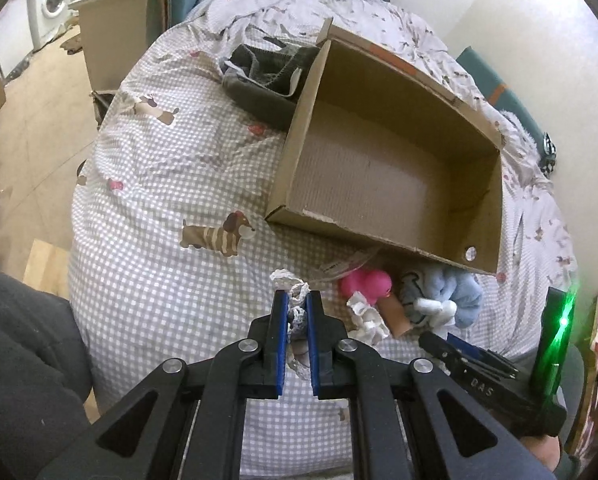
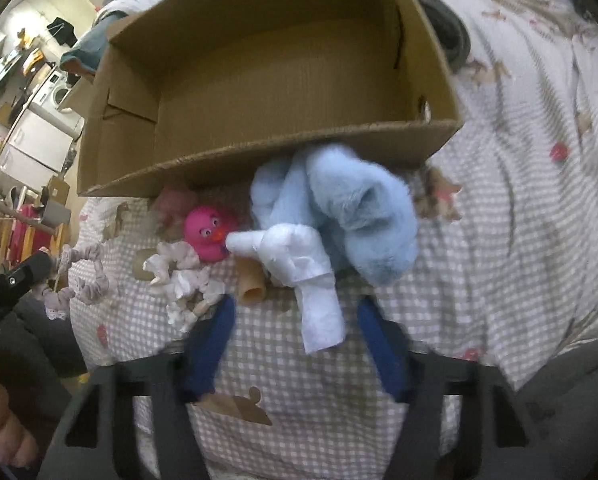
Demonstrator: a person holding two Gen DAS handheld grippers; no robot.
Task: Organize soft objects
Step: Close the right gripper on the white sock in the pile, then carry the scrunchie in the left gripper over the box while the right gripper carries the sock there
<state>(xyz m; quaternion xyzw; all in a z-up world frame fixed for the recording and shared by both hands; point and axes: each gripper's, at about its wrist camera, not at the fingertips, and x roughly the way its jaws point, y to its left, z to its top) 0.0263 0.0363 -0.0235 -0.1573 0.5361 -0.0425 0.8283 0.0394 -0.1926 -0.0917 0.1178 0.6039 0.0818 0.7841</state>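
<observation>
Left gripper point(image 1: 295, 300) pinched on a lacy white scrunchie point(image 1: 295, 292), above the checked bedsheet point(image 1: 159, 288). Right gripper point(image 2: 295, 312) wide open, holding nothing; white sock point(image 2: 307, 276) lies between its blue fingers point(image 2: 215, 340), fluffy blue plush point(image 2: 363, 216) at 12 o'clock. Pink rubber duck point(image 2: 209, 232) at 11, against the corrugated cardboard box point(image 2: 259, 160). "DAS" on right gripper's body.

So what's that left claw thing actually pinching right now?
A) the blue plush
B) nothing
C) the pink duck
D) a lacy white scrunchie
D: the left gripper is closed on the lacy white scrunchie; the pink duck and blue plush lie untouched by the cardboard box.
</observation>
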